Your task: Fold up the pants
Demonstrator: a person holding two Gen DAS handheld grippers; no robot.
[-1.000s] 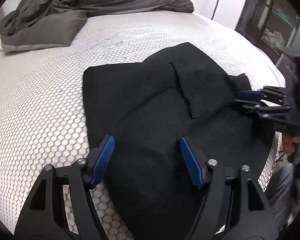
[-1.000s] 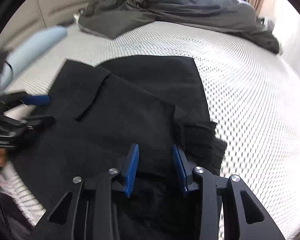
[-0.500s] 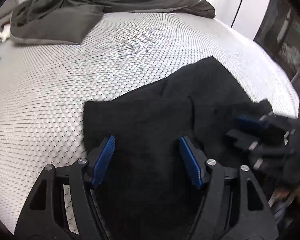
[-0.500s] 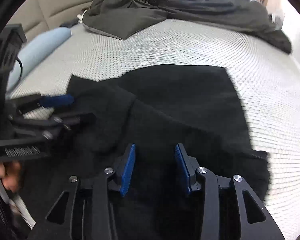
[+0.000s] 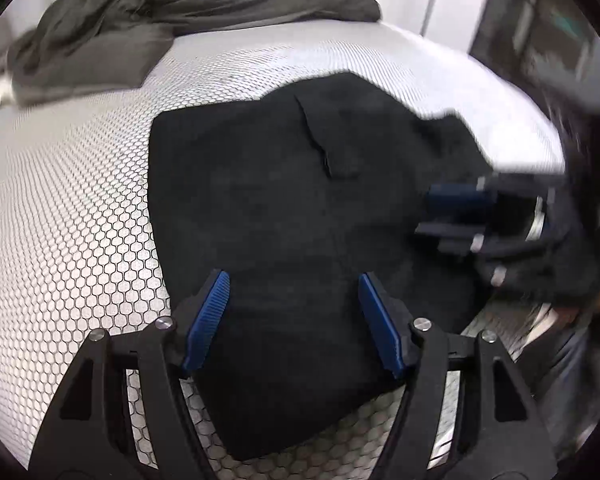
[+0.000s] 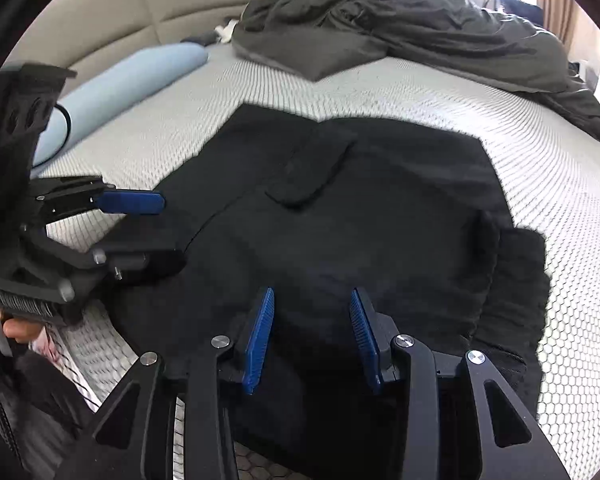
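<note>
Black pants (image 6: 360, 216) lie folded into a compact stack on the bed (image 6: 540, 152), probably near done, with the left tongs (image 5: 294, 322) and right tongs (image 6: 310, 336) both spread open, holding nothing.

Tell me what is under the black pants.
The black pants lie on the white honeycomb-patterned mattress cover, which shows around them on the far, left and right sides. Whatever sits directly beneath the cloth is covered and cannot be seen.
</note>
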